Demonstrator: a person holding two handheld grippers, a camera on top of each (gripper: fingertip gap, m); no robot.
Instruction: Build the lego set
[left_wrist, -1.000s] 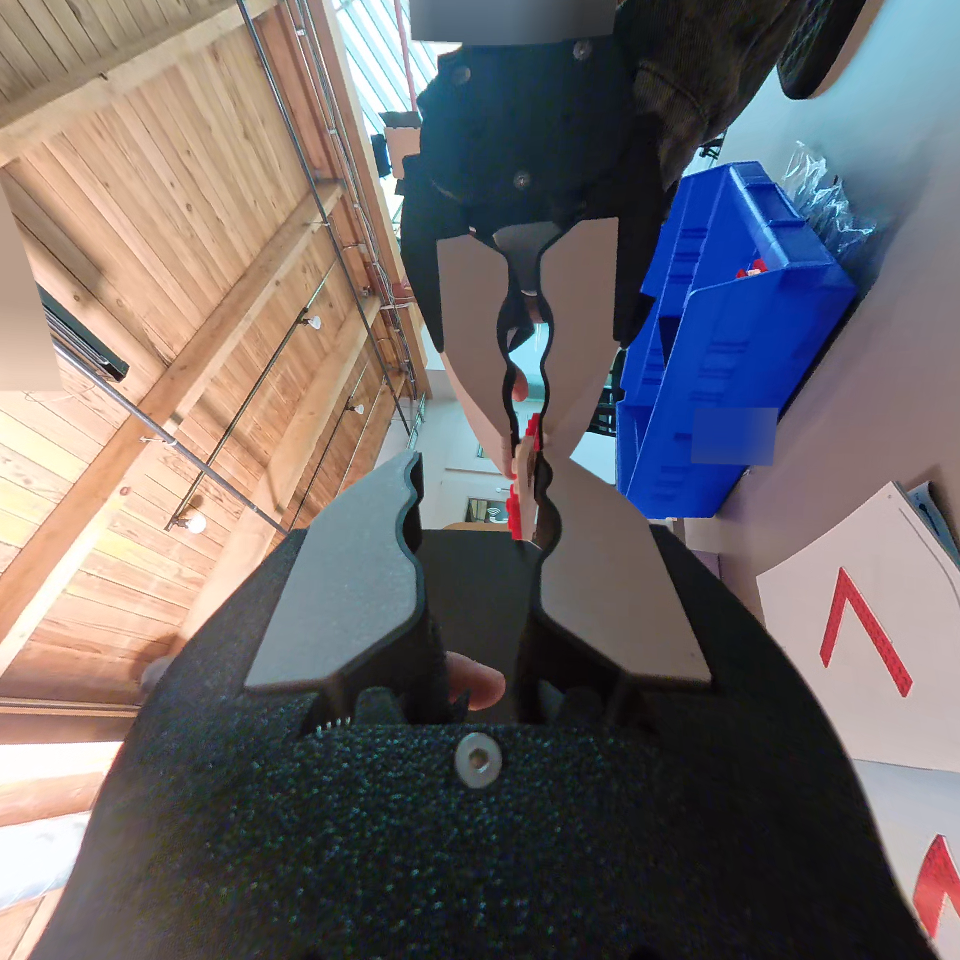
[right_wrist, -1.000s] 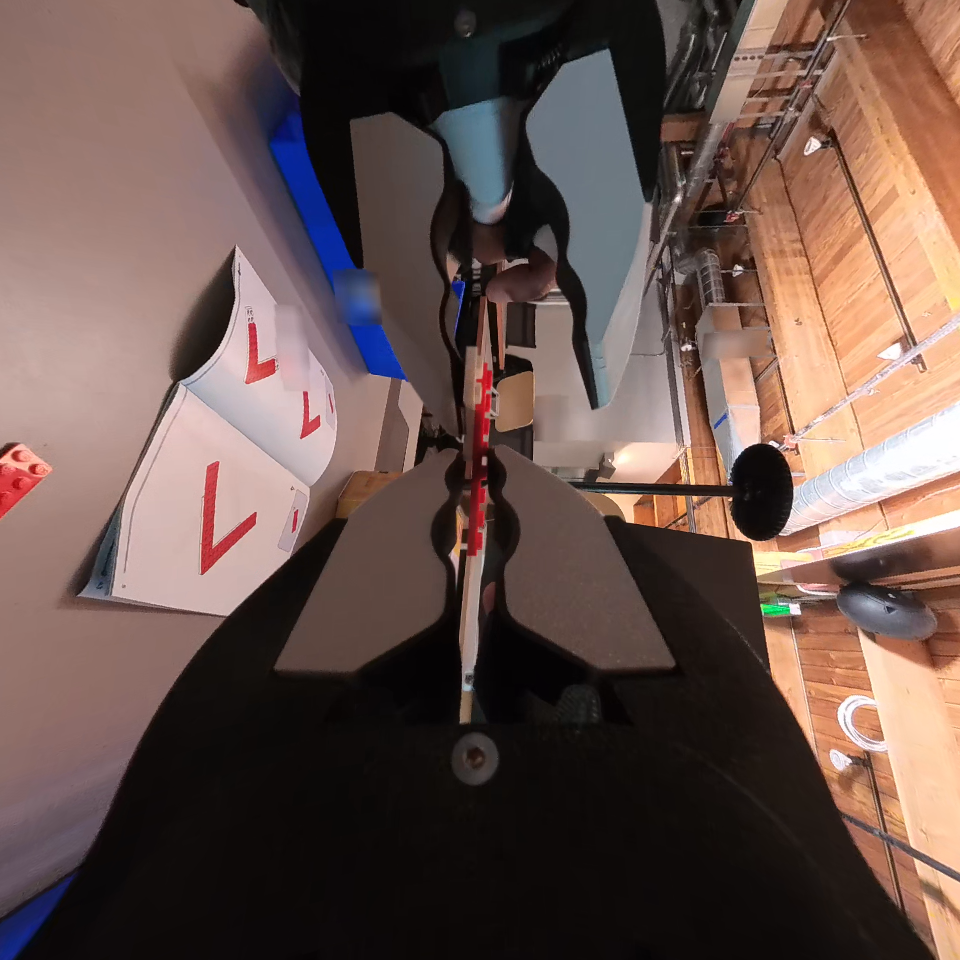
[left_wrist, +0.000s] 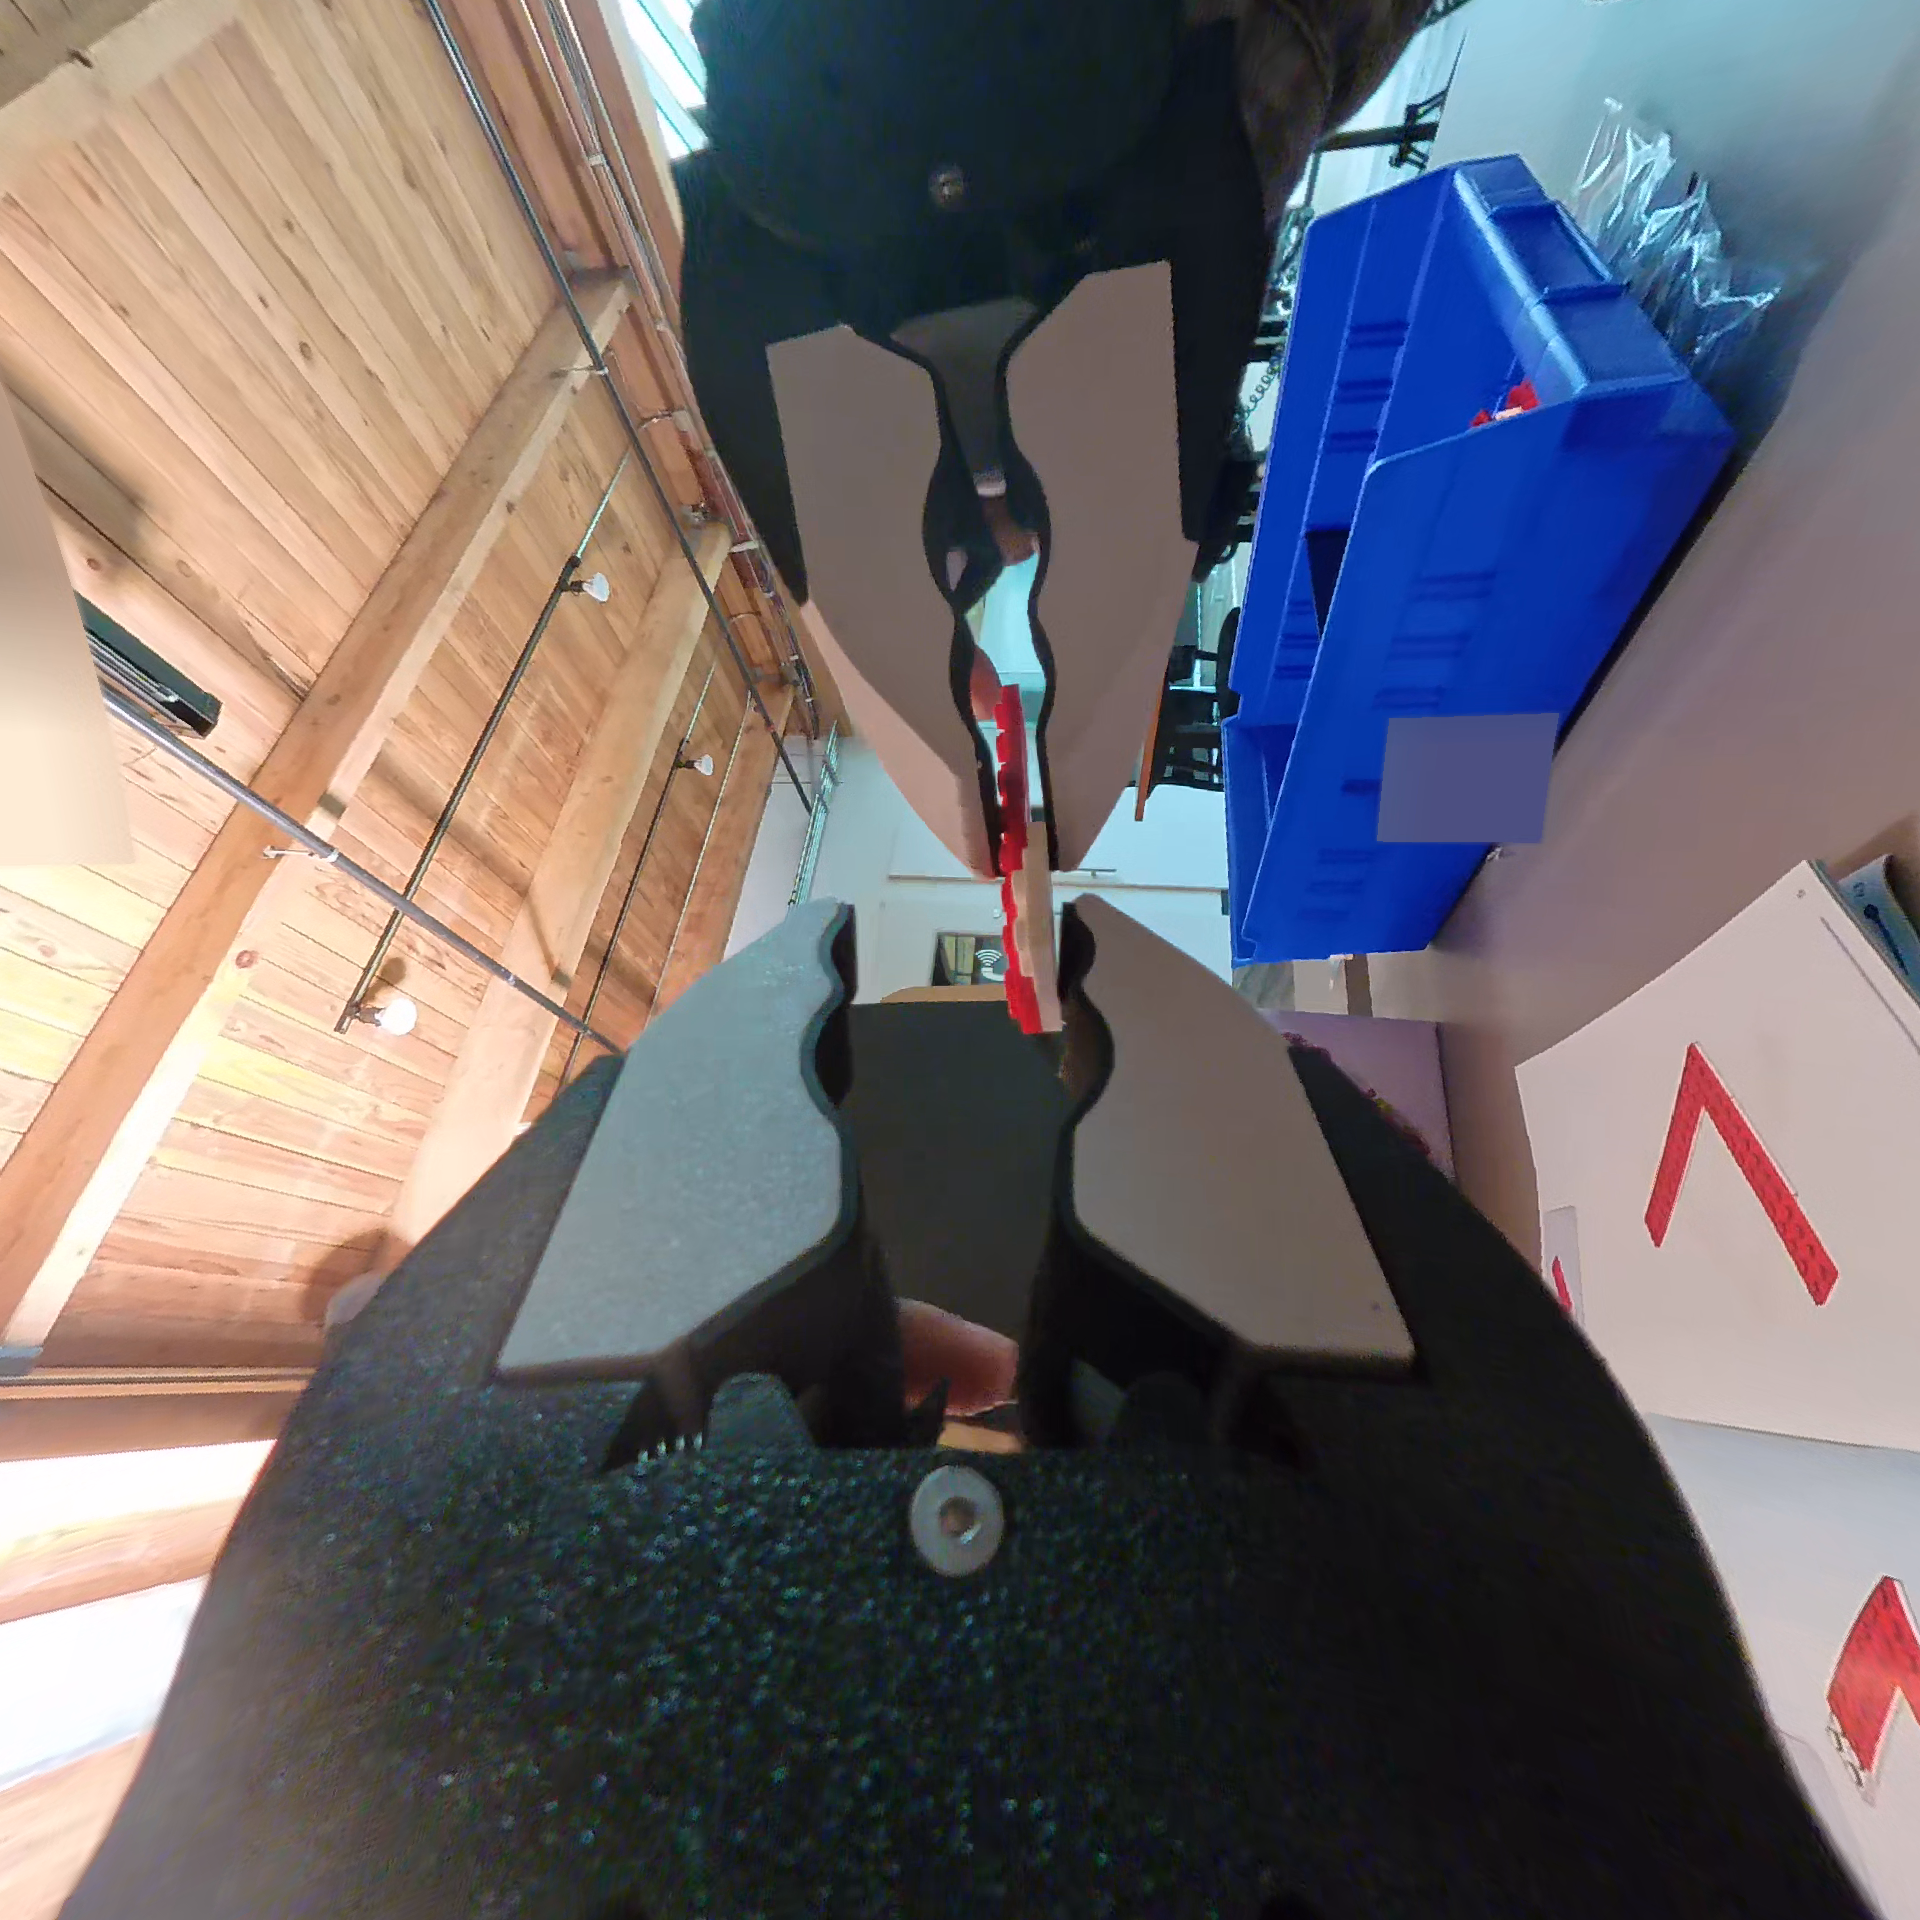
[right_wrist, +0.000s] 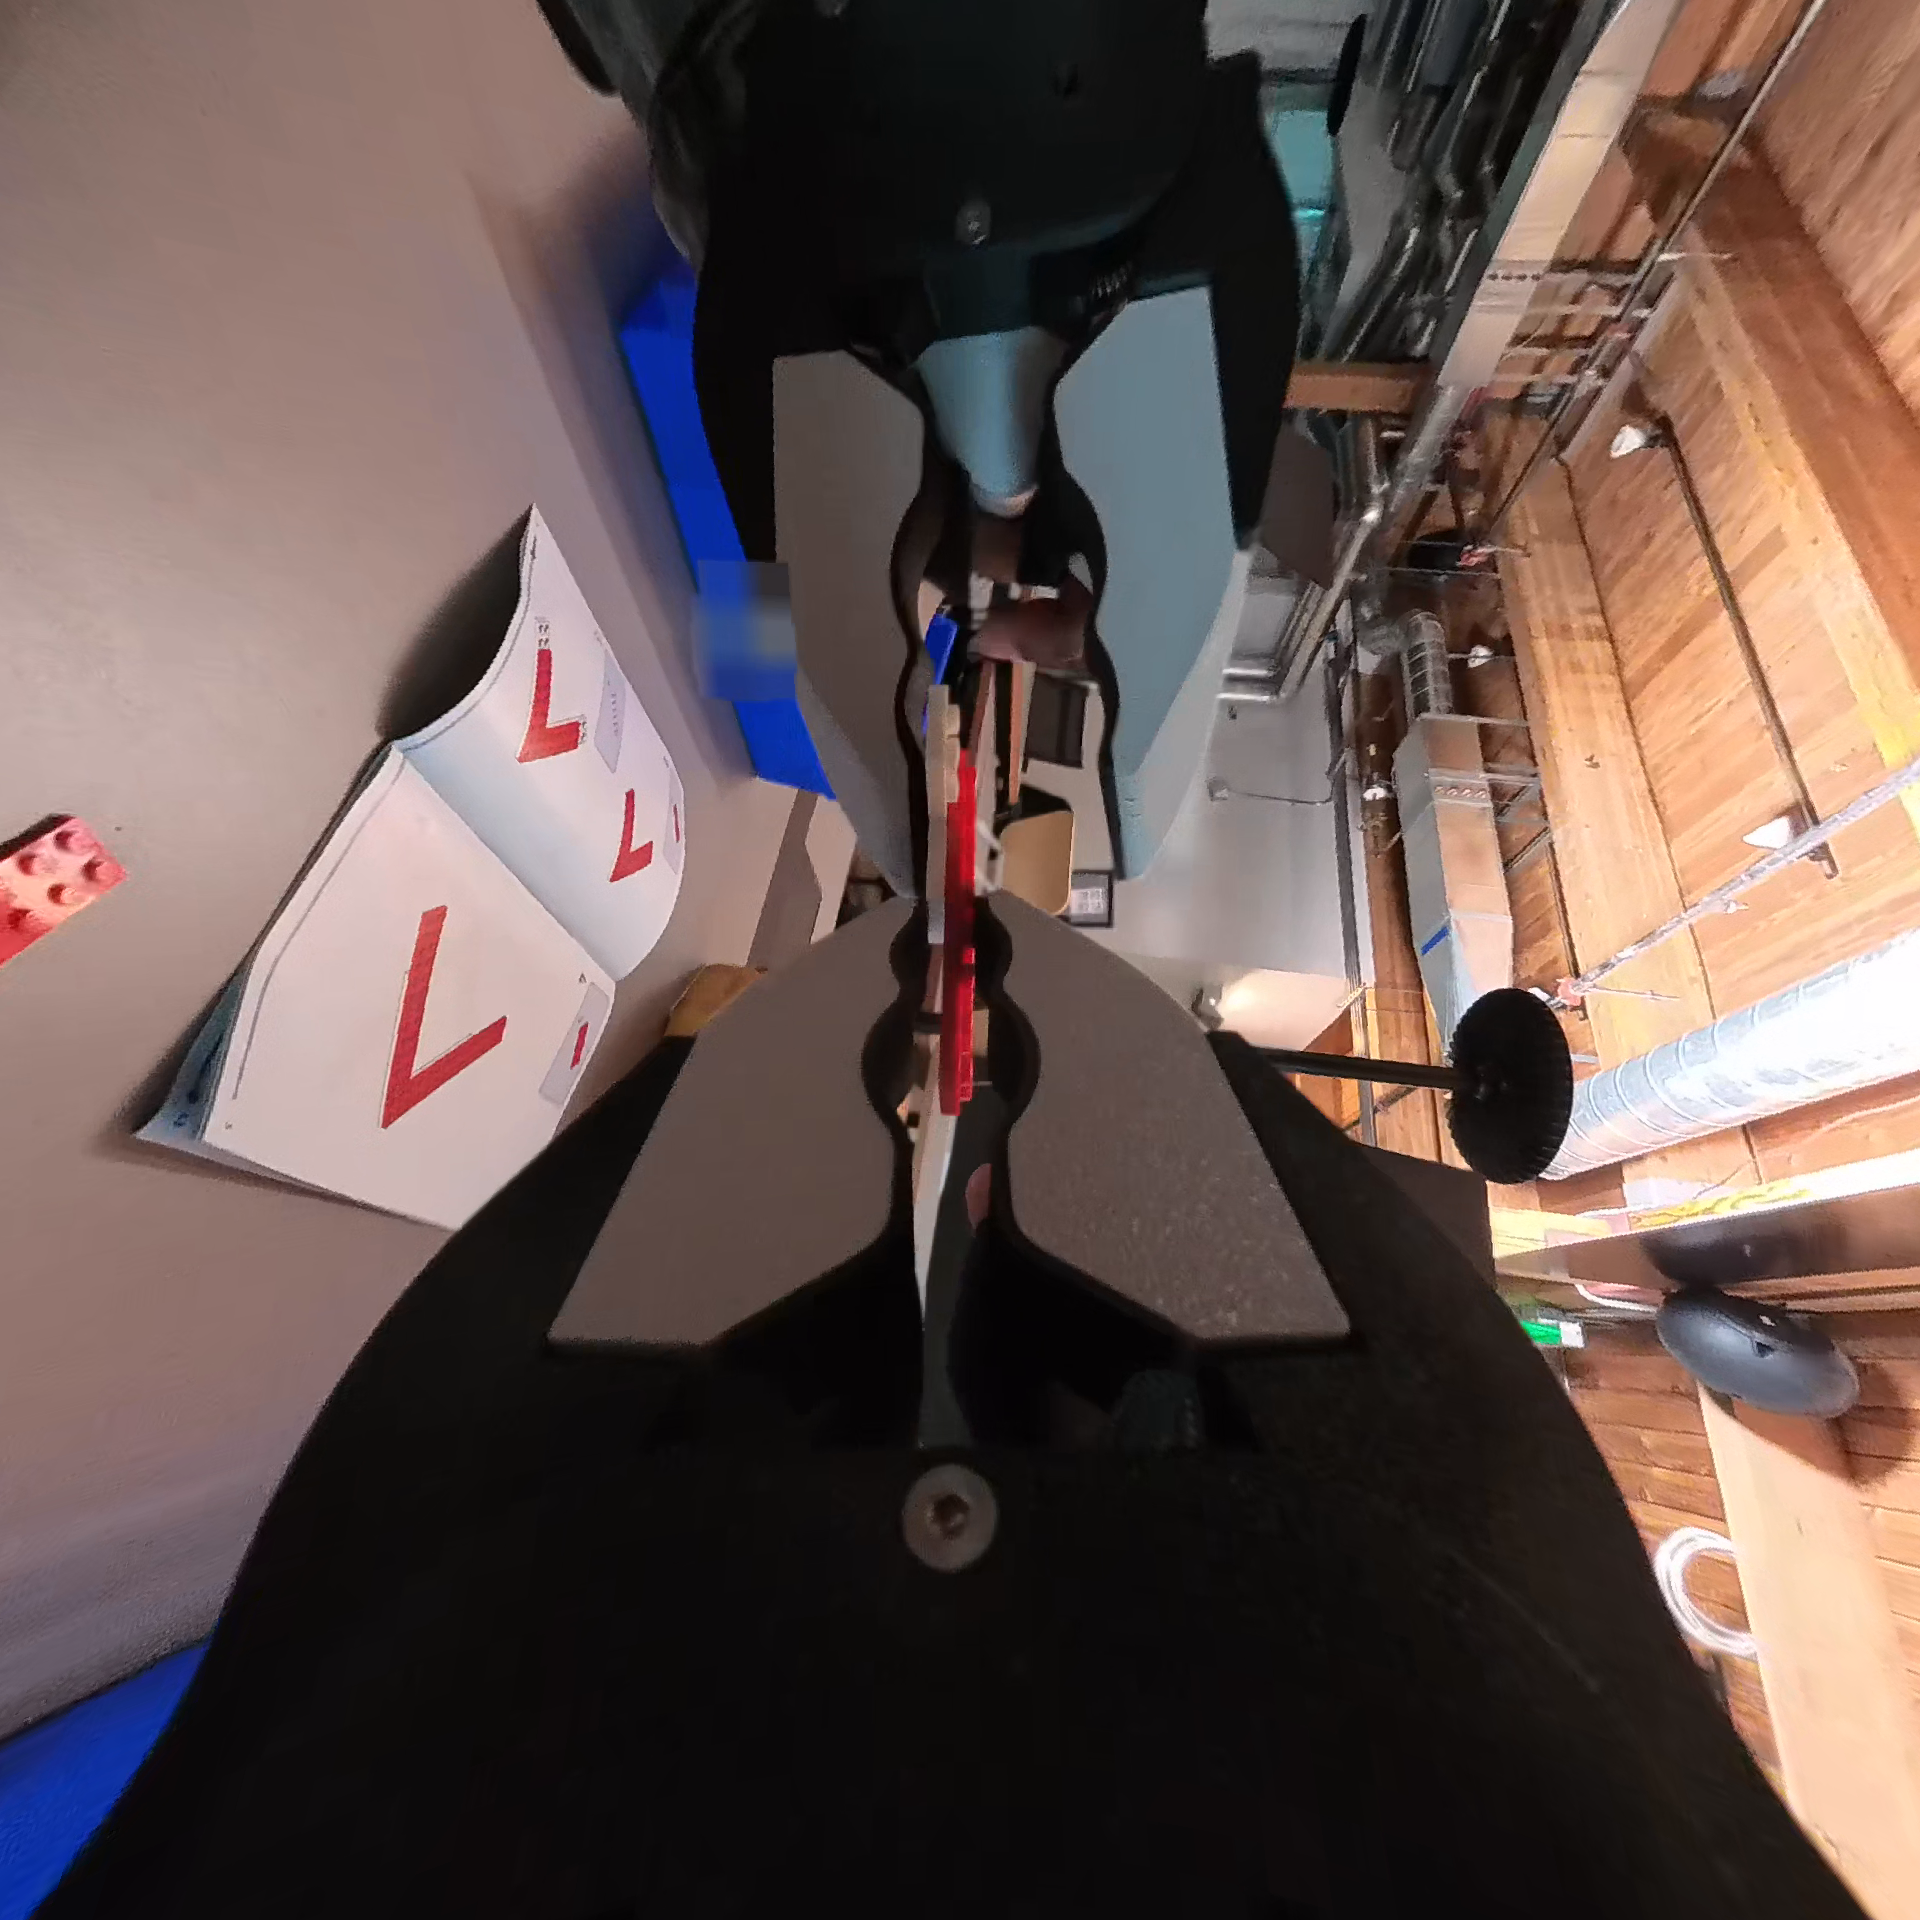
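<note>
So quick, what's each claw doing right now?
Left gripper: open, holding nothing; the red and tan lego piece sits by one finger.
Right gripper: shut on that lego piece.

red and tan lego plates (right_wrist: 961, 935), blue bin (left_wrist: 1455, 582), white booklet (right_wrist: 436, 935) with red v shapes, red brick (right_wrist: 52, 883)

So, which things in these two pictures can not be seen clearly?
- Lego plates, right wrist view: edge-on between the right tongs, so their shape stays hidden.
- Blue bin, left wrist view: its wall hides most of the contents.
- Red brick, right wrist view: cut by the left edge.
- Instruction booklet: small drawings too tiny.
</note>
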